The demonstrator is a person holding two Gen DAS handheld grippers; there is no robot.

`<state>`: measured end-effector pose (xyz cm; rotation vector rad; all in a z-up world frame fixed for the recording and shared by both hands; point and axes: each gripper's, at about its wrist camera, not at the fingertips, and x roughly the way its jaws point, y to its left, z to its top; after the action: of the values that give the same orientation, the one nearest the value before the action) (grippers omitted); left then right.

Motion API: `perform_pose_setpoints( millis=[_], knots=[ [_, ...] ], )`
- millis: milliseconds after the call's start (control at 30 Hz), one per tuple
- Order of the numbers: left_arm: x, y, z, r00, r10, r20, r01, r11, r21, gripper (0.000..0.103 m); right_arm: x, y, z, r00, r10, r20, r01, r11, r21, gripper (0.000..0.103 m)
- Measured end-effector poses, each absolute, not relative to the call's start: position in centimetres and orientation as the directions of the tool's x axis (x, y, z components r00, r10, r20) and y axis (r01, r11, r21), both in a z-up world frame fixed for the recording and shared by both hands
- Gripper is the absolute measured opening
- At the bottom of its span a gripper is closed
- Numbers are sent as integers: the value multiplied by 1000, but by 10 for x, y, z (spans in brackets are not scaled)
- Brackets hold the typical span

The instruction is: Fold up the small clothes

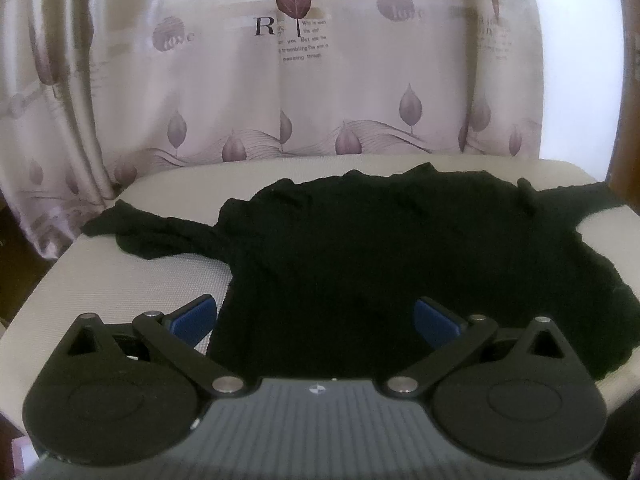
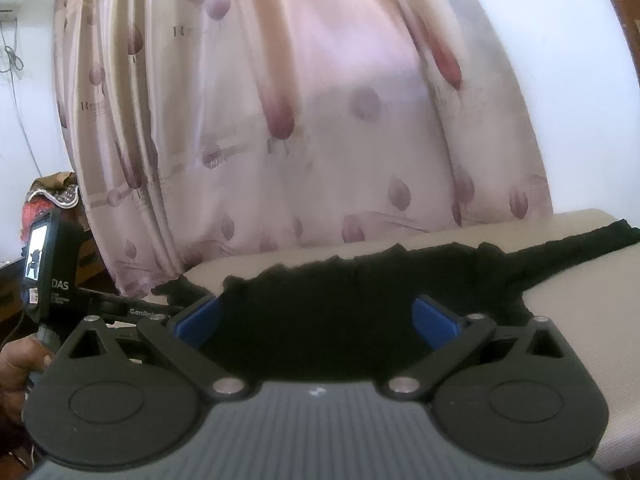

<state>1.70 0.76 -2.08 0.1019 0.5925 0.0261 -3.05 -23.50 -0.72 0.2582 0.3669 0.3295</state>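
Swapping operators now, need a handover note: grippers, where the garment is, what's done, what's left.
Left gripper: open, holding nothing, poised over the near hem of the black top.
Right gripper: open, empty, low at the top's near edge.
Black top lies spread flat on the beige cushion, both sleeves out to the sides; the curtain hangs behind.
Done: garment laid out. No fold visible yet.
Left: all folding, probably sleeves in first, then the body.
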Motion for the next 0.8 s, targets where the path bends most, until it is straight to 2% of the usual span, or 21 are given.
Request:
perform_pose_setpoints(
  millis=[800],
  knots=[
    [25, 8, -32, 815, 58, -577, 16, 992, 122, 103, -23, -232, -15, 860, 380, -340, -268, 904, 333, 103]
  ],
)
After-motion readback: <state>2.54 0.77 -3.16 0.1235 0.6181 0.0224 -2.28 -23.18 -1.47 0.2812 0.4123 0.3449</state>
